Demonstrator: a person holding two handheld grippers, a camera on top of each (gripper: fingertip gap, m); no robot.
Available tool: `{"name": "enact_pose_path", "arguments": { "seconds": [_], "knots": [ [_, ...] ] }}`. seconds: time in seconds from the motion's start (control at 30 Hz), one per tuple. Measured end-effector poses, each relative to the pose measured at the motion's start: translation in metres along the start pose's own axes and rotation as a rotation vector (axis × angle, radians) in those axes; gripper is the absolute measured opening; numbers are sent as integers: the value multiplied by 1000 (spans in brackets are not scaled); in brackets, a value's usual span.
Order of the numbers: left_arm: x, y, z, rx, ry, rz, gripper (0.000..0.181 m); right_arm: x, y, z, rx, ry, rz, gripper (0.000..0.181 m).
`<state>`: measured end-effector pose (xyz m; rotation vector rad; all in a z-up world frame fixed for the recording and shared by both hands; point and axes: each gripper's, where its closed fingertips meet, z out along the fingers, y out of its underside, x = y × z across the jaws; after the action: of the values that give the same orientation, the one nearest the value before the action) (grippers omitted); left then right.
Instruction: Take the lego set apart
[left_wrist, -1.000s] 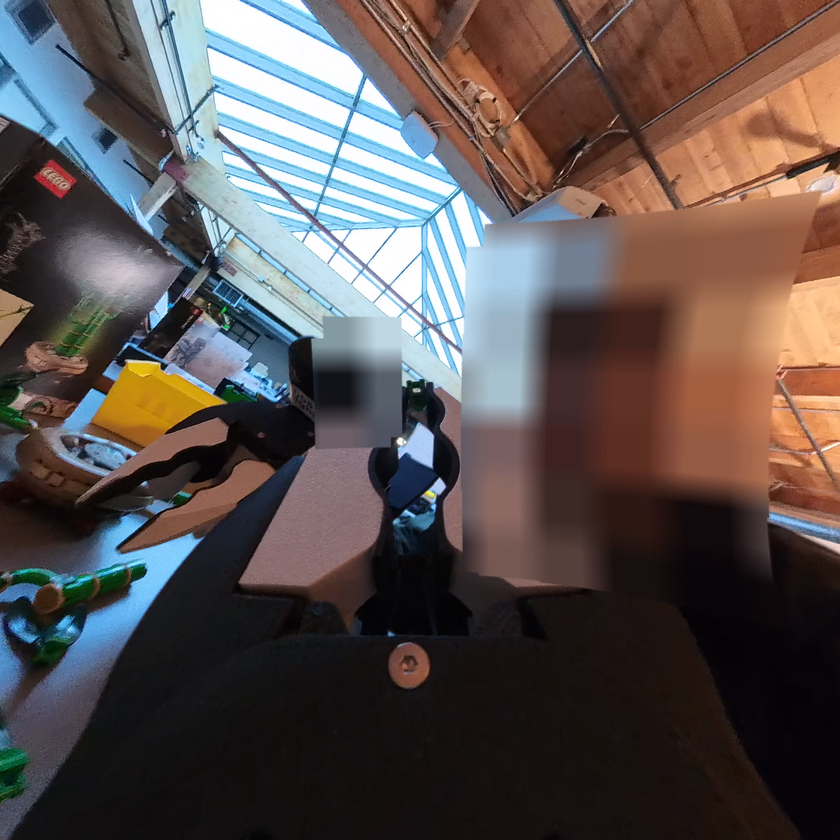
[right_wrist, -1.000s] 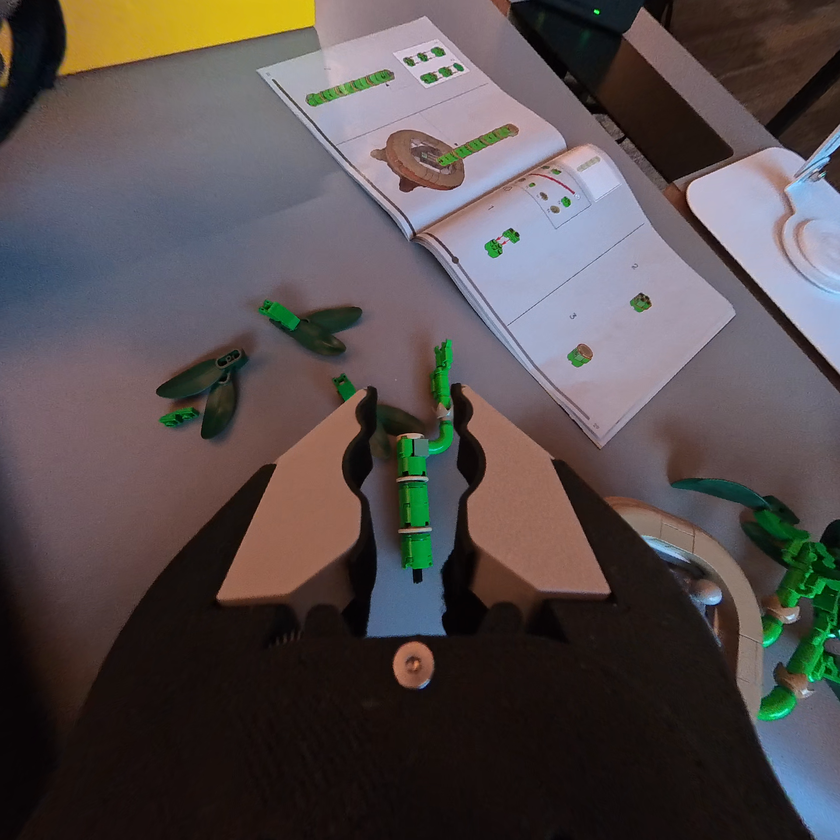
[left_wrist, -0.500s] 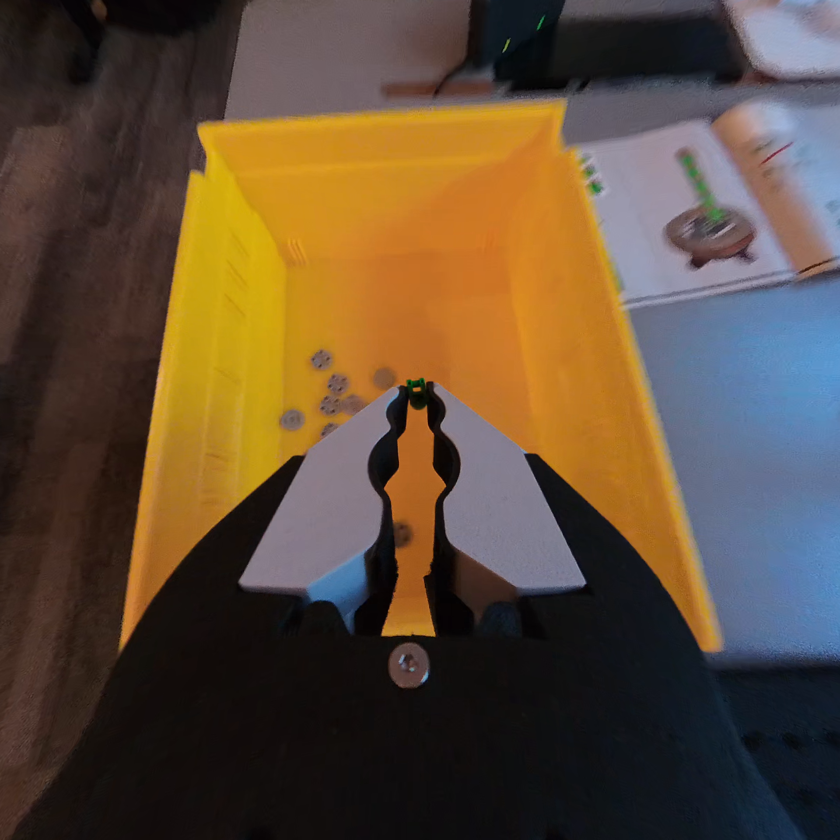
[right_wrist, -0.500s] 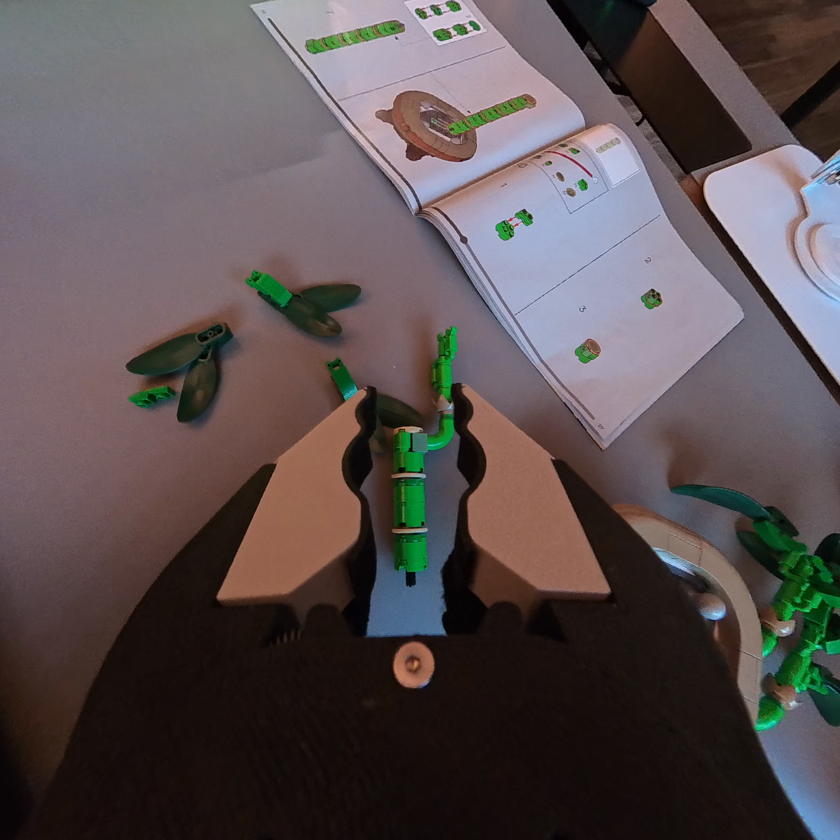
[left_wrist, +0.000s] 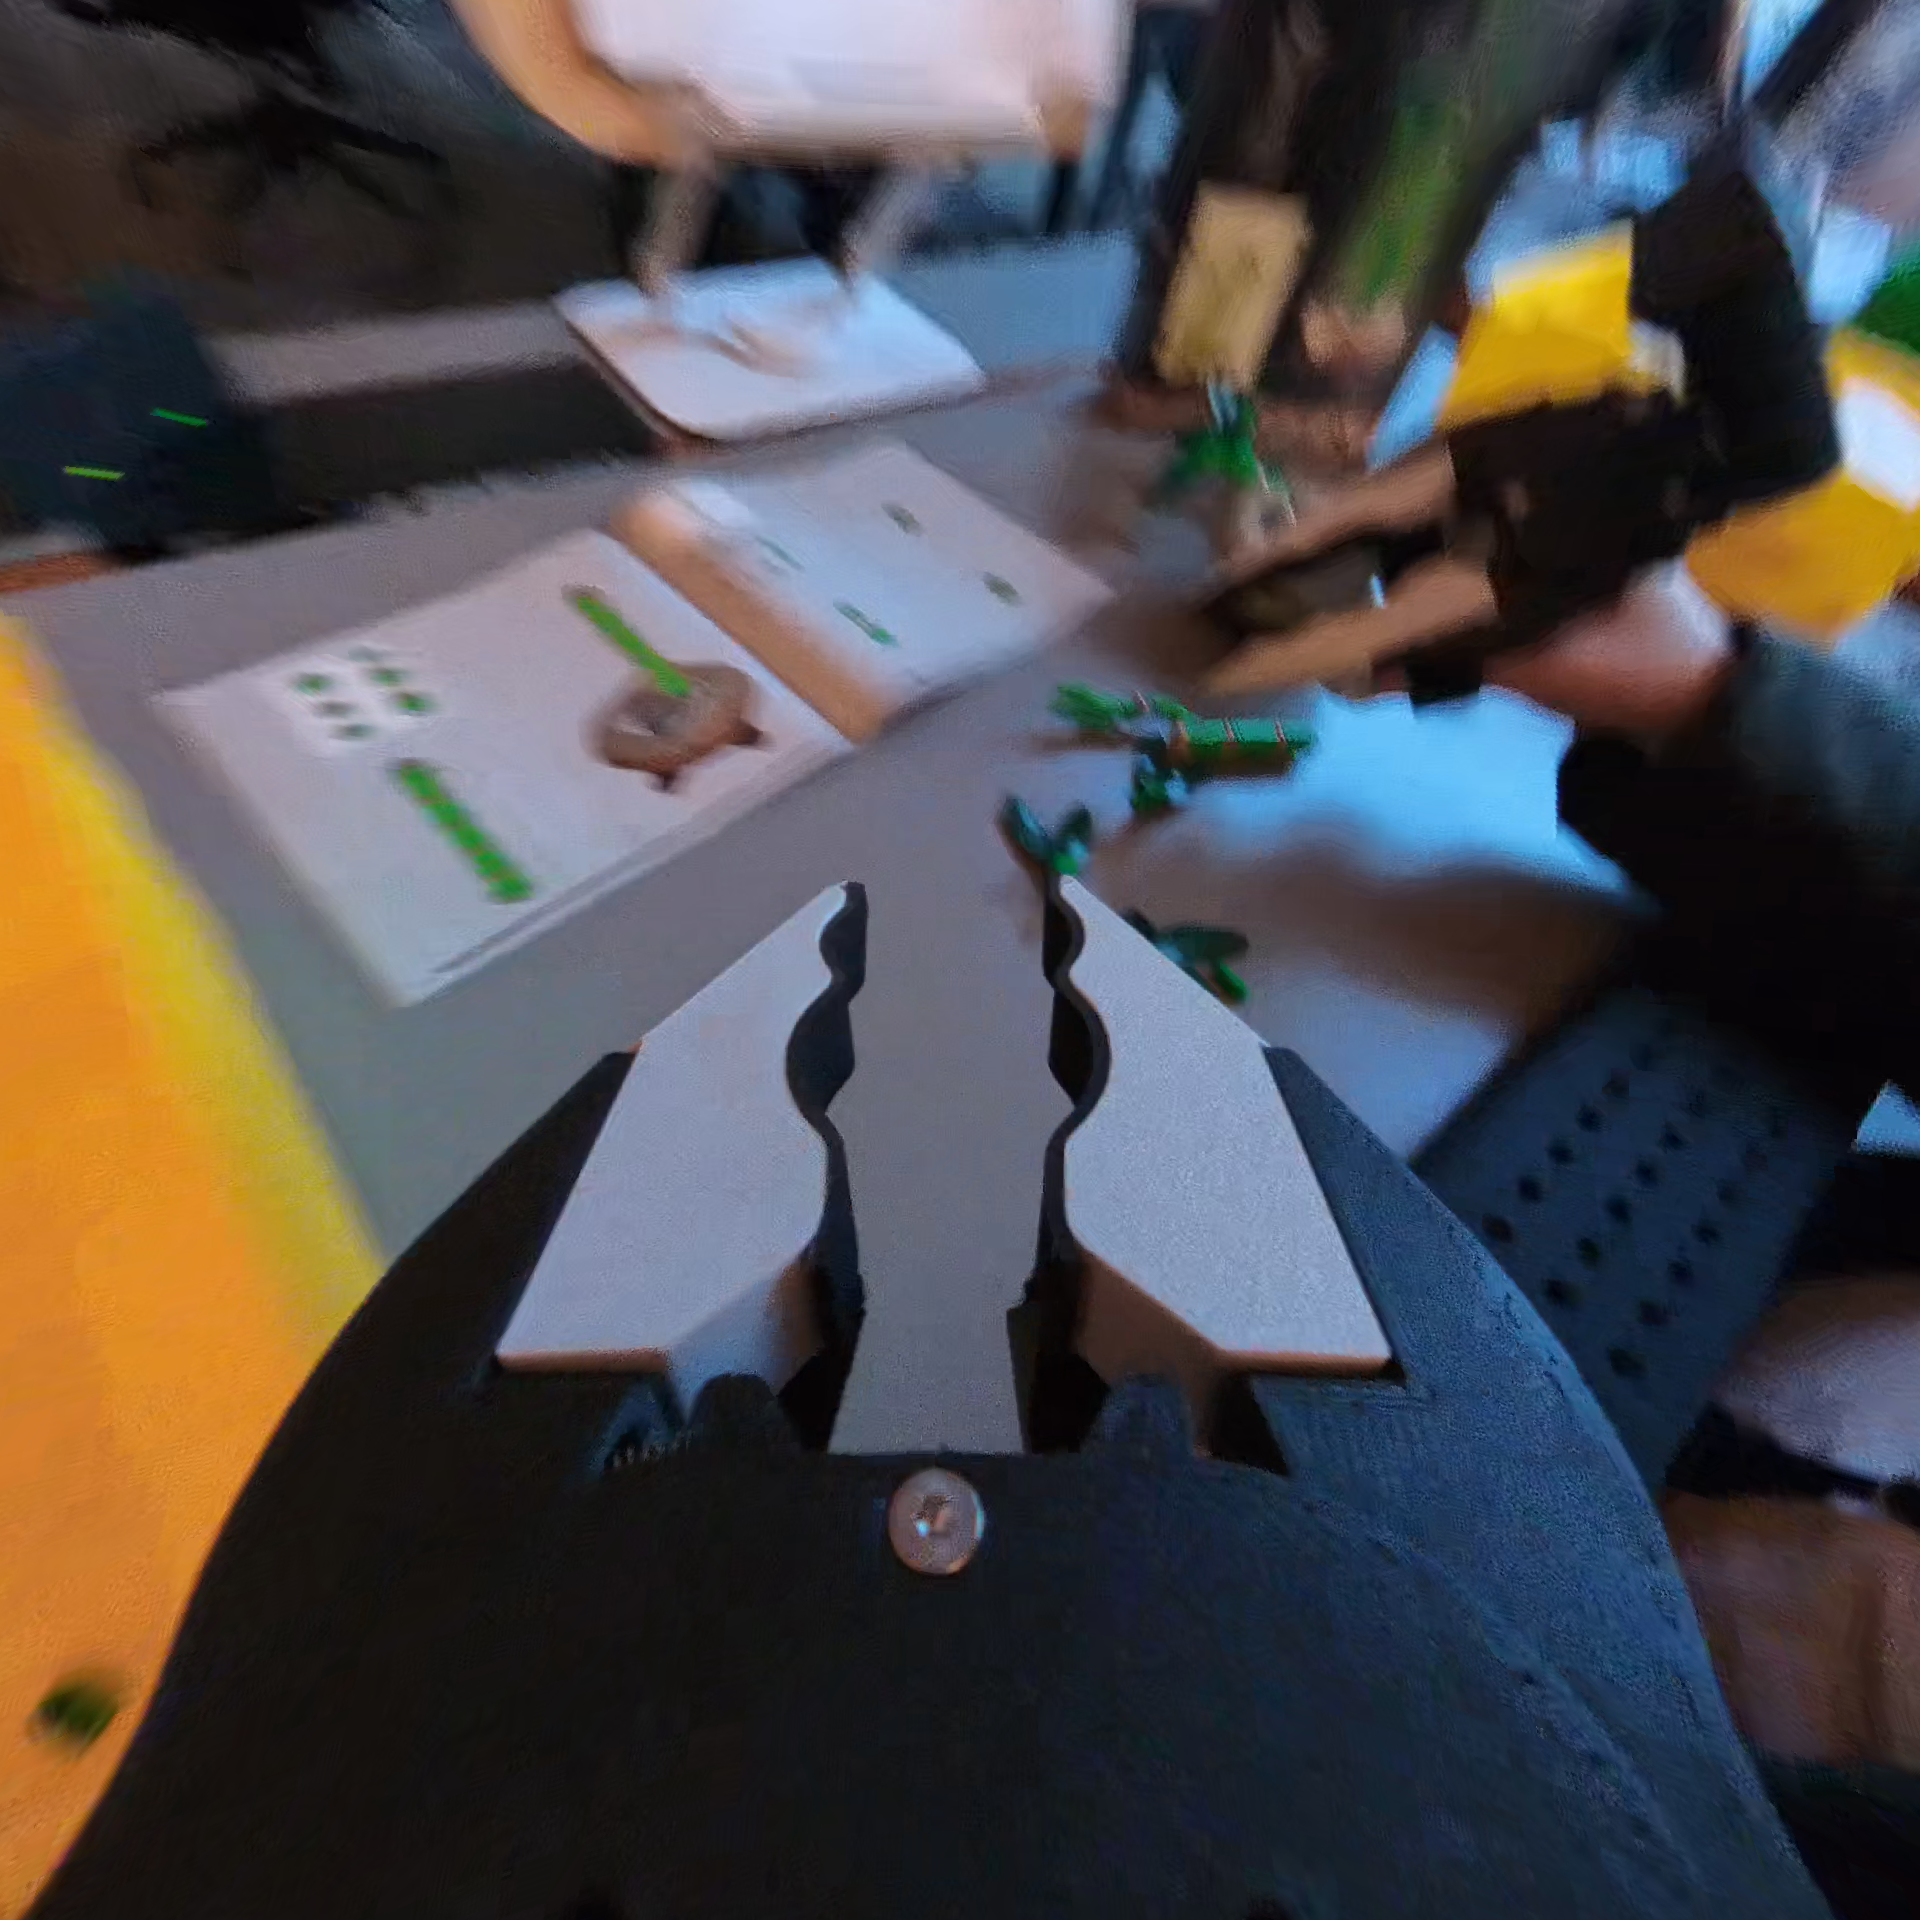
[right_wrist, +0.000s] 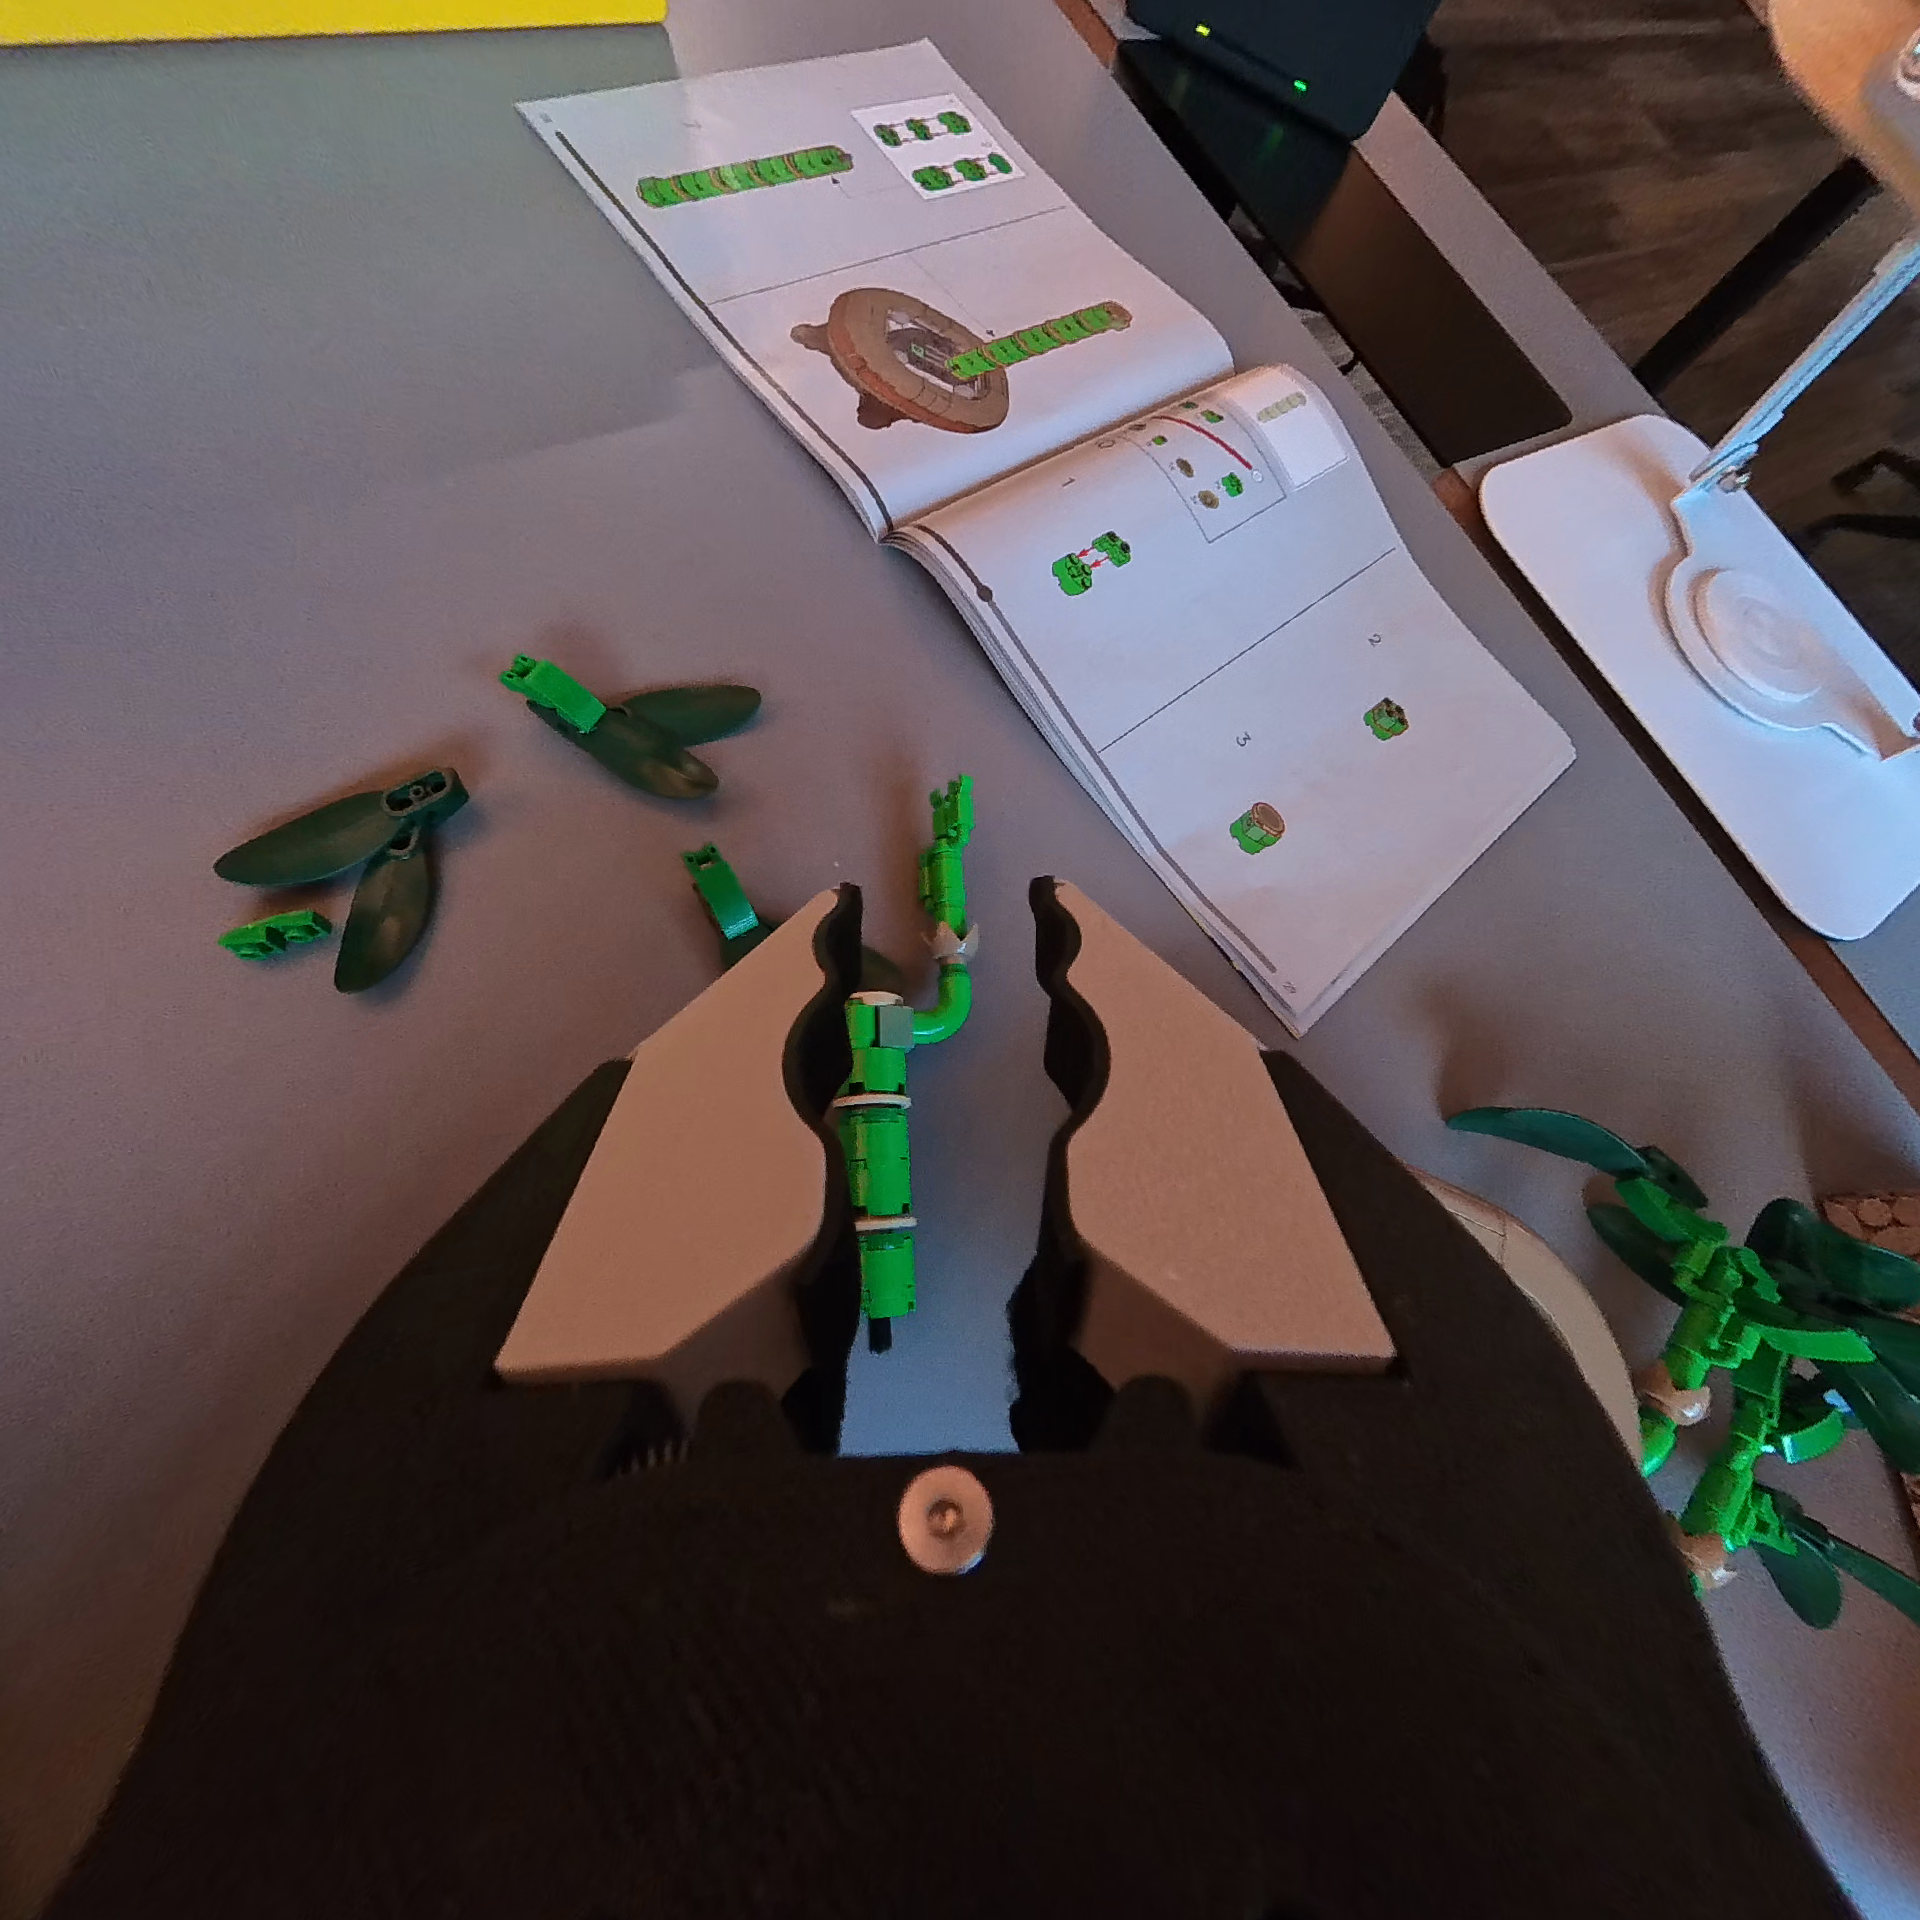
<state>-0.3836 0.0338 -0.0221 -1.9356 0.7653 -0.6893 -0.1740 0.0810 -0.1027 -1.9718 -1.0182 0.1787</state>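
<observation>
My right gripper (right_wrist: 945, 894) is open and hovers low over a green stalk piece (right_wrist: 878, 1174). The stalk lies on the grey table (right_wrist: 312, 416) between the fingers, close to the left one, and its curved branch (right_wrist: 948, 883) pokes out past the tips. My left gripper (left_wrist: 954, 904) is open and empty, beside the yellow bin (left_wrist: 125, 1143). A blurred green bit (left_wrist: 73, 1709) shows against the bin. Loose dark green leaves (right_wrist: 343, 862) and a second leaf pair (right_wrist: 644, 727) lie to the left. The leafy plant assembly (right_wrist: 1745, 1351) and tan base (right_wrist: 1558, 1320) are at the right.
The open instruction booklet (right_wrist: 1039, 468) lies beyond the stalk and also shows in the left wrist view (left_wrist: 499, 748). A white stand base (right_wrist: 1714, 644) is at the far right edge. A small green plate (right_wrist: 275, 932) lies by the leaves. The left wrist view is motion-blurred. The tips of one gripper are about 25 cm away from the tips of the other. My right gripper's tips are some 6 cm from the green stalk piece (right_wrist: 878, 1174). My left wrist view (left_wrist: 1257, 731) looks at it from another angle. To the leafy plant assembly (right_wrist: 1745, 1351): right tips about 20 cm, left tips about 40 cm.
My left gripper swung from pointing upward to over the yellow bin, shut on a small green piece, and is now open and empty facing the table. My right gripper stayed over the stalk.
</observation>
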Motion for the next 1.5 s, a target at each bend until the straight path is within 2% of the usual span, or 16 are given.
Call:
{"name": "enact_pose_path", "arguments": {
  "seconds": [0.03, 0.13, 0.23, 0.4, 0.53, 0.63, 0.67, 0.77, 0.87, 0.93, 1.0, 1.1, 1.27, 1.5],
  "knots": [
    [16, 14, 26, -77, 22, 56, 31, -1, 1, 1, -5, -1, -4, 32],
    [34, 51, 92, -259, 48, 164, 26, -4, 2, 2, -10, -9, -17, 32],
    [42, 71, 127, -346, 106, 212, 30, -4, 2, 2, -11, -10, -19, 33],
    [37, 73, 140, -344, 81, 254, 25, -8, 1, 3, -12, -30, -19, 32],
    [38, 76, 149, -380, 131, 219, 23, -12, 3, 5, -25, -37, -39, 33],
    [43, 77, 152, -397, 175, 233, 6, -13, 2, 5, -20, -40, -36, 32],
    [42, 77, 152, -394, 172, 234, 6, -14, 0, 4, -11, -47, -30, 33],
    [55, 60, 146, -292, 267, 63, 6, -19, -14, -1, 70, -88, 2, 32],
    [77, 16, 126, -41, 480, -212, 6, -39, -45, -17, 259, -233, 69, 34],
    [85, -8, 109, 114, 586, -291, 6, -49, -61, -29, 362, -333, 130, 37],
    [86, -19, 101, 191, 607, -320, 6, -53, -70, -38, 424, -393, 152, 37],
    [95, -29, 94, 257, 673, -369, 6, -62, -80, -49, 491, -498, 196, 34],
    [108, -36, 91, 307, 750, -418, 6, -72, -90, -60, 543, -742, 412, 20],
    [113, -41, 87, 346, 762, -404, 6, -69, -93, -66, 568, -873, 566, 7]
  ]
}}
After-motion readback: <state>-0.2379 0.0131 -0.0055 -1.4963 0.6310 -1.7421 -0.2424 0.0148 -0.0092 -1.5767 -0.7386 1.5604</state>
